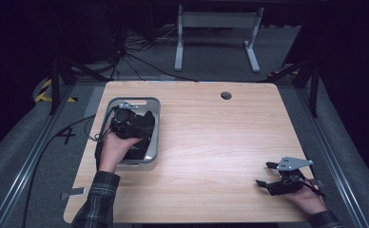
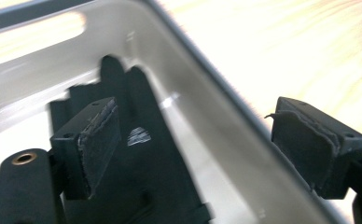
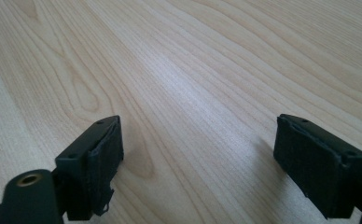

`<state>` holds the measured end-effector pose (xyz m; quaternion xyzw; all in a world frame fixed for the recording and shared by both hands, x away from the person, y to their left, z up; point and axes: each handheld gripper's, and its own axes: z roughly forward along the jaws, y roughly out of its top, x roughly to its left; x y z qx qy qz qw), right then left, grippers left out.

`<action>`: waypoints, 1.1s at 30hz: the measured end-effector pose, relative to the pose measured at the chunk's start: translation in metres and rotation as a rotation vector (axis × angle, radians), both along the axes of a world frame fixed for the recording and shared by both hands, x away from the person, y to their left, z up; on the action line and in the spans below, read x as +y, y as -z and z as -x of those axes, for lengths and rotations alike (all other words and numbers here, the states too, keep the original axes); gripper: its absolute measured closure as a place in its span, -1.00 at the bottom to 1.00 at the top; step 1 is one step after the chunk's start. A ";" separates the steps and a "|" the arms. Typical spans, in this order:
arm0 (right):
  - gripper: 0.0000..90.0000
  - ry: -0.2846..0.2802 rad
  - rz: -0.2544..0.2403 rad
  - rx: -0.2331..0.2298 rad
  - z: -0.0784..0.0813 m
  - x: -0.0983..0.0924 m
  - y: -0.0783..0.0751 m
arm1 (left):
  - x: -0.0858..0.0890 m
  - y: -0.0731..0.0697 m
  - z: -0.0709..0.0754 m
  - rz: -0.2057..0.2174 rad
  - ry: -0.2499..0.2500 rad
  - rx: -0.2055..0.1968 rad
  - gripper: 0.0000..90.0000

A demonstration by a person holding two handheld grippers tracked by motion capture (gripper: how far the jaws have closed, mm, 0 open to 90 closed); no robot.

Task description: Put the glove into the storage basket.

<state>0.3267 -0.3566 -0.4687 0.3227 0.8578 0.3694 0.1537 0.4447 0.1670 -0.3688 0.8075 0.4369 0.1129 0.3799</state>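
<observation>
The left gripper (image 1: 128,121) hung over a grey bin (image 1: 155,137) at the left of the wooden surface (image 1: 211,142), its jaws spread wide with nothing pressed between them. In the left gripper view, a dark, flat item (image 2: 146,154) lay on the bin's pale floor beneath the jaws, close to the bin's near wall (image 2: 226,140). What the item was could not be told; it looked thin and black with notched edges at its far end. With the jaws apart above it and no pad touching it, the item seemed to have been set down in the bin rather than to be mid-pick, though that is a judgement.

The right gripper (image 1: 267,176) rested low near the right front corner of the surface, well apart from the bin. Its 2 jaws also stood wide apart; the right gripper view showed bare wood grain (image 3: 193,93) between them. It appeared parked there to stay out of the left hand's way.

The bin sat square to the surface's left edge, within easy reach of the left forearm (image 1: 101,190), which suited 1-handed loading.
</observation>
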 end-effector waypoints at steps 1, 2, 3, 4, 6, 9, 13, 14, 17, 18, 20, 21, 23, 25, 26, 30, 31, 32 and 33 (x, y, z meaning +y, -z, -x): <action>-0.63 0.000 0.000 0.000 0.000 0.000 0.000 | -0.005 -0.002 0.002 0.002 0.020 -0.001 -0.65; -0.63 0.000 0.000 0.000 0.000 0.000 0.000 | -0.012 -0.004 0.004 0.009 0.036 -0.004 -0.65; -0.63 0.000 0.000 0.000 0.000 0.000 0.000 | -0.012 -0.004 0.004 0.009 0.036 -0.004 -0.66; -0.63 0.000 0.000 0.000 0.000 0.000 0.000 | -0.019 -0.004 0.007 0.013 0.050 -0.010 -0.66; -0.63 0.000 0.000 0.000 0.000 0.000 0.000 | -0.031 -0.006 0.011 0.017 0.082 -0.014 -0.66; -0.63 0.000 0.000 0.000 0.000 0.000 0.000 | -0.048 -0.007 0.016 0.037 0.121 -0.026 -0.66; -0.64 -0.001 0.001 0.001 0.000 0.000 0.000 | -0.070 -0.008 0.023 0.048 0.176 -0.038 -0.66; -0.64 -0.002 0.002 0.000 0.000 0.000 0.000 | -0.076 -0.008 0.025 0.049 0.190 -0.040 -0.66; -0.64 -0.002 0.002 0.000 0.000 0.000 0.000 | -0.093 -0.006 0.031 0.057 0.236 -0.038 -0.65; -0.65 -0.002 0.002 0.001 0.000 0.000 0.000 | -0.096 -0.005 0.033 0.056 0.246 -0.038 -0.65; -0.65 -0.003 0.002 0.001 0.000 0.000 0.000 | -0.106 -0.002 0.037 0.054 0.267 -0.042 -0.65; -0.65 -0.003 0.002 0.001 0.000 0.000 0.000 | -0.111 -0.001 0.040 0.055 0.279 -0.042 -0.65; -0.65 -0.004 0.003 0.001 0.000 0.000 0.000 | -0.120 0.004 0.045 0.061 0.301 -0.037 -0.65; -0.65 -0.004 0.002 0.001 0.000 0.000 0.000 | -0.126 0.008 0.049 0.056 0.321 -0.036 -0.65; -0.65 -0.004 0.002 0.001 0.000 0.000 0.000 | -0.126 0.008 0.049 0.056 0.321 -0.036 -0.64; -0.65 -0.004 0.003 0.001 0.000 0.000 0.000 | -0.142 0.024 0.060 0.049 0.353 -0.024 -0.63; -0.65 -0.004 0.003 0.001 0.000 0.000 0.000 | -0.144 0.026 0.062 0.046 0.358 -0.022 -0.63; -0.65 -0.004 0.003 0.001 0.000 0.000 0.000 | -0.147 0.030 0.064 0.043 0.367 -0.019 -0.63; -0.65 -0.004 0.003 0.002 0.000 0.000 0.000 | -0.150 0.033 0.066 0.039 0.372 -0.017 -0.63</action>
